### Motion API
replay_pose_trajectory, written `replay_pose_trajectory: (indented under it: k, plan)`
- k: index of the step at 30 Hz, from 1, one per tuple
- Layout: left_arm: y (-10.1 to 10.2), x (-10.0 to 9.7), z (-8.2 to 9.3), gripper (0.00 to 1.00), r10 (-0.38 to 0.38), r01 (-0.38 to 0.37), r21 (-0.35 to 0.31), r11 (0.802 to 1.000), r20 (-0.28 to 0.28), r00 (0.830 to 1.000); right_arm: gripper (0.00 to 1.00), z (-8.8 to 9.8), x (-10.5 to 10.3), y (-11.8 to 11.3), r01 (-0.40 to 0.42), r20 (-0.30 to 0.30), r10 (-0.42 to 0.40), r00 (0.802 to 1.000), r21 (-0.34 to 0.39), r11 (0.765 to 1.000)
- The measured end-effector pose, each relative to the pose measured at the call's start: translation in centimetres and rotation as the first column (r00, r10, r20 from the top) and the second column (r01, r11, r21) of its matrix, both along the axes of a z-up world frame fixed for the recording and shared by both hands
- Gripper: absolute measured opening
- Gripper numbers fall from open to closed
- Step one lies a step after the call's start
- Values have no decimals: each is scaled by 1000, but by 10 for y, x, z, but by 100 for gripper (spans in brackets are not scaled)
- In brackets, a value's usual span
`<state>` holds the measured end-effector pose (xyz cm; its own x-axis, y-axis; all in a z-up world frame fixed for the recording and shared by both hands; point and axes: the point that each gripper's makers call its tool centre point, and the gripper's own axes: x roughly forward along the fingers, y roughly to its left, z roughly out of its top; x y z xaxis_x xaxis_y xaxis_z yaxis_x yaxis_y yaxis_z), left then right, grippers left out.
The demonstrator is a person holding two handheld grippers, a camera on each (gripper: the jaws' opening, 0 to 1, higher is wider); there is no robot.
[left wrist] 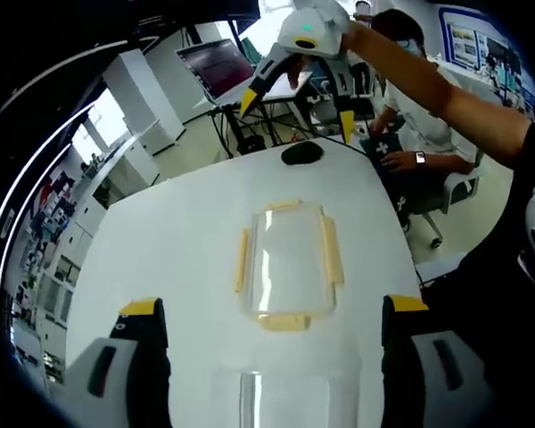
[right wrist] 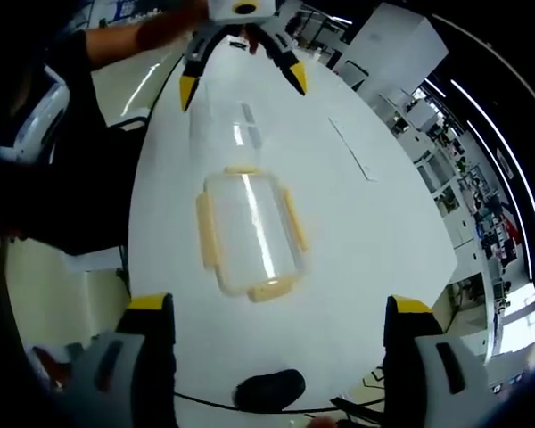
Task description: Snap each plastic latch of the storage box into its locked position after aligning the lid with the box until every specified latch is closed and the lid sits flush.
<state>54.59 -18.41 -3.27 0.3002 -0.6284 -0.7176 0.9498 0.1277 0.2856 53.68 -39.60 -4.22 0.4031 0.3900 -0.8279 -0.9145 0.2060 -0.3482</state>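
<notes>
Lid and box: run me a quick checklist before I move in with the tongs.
1. Lid in sight on the table: ok.
2. Box in sight, near the left tongs: ok.
3. Lid on the box: not ok; they lie apart.
4. Latches closed: not ok; all four yellow latches are splayed outward.
5. Left tongs open and empty: ok.
6. Right tongs open and empty: ok; the mouse and its cable lie close in front of them.
</notes>
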Motion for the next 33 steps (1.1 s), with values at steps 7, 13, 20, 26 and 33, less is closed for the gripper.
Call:
replay_pose_trajectory:
  k: [7, 13, 20, 26, 33]
  plan:
    - [6, 10, -3, 99, 9, -9, 28, 1000, -1, 1000, 95, -2, 3, -2, -4, -19, 4, 1000, -13, 1000]
    - [9, 13, -8, 99, 10, -9, 43, 999, -21, 1000, 94, -8, 7, -2, -5, -33, 4, 999, -25, 1000]
    - [15, 16, -15, 98, 15, -13, 72, 997, -28, 999, 94, -10, 13, 0, -20, -57, 17, 998, -41, 999]
    - [17, 17, -9, 98, 13, -11, 75, 997, -27, 1000, 94, 0, 19, 7, -29, -46, 27, 999, -39, 999]
    - [22, 17, -7, 99, 11, -6, 114, 993, -37, 999, 94, 5, 18, 9, -34, -59, 31, 998, -64, 997]
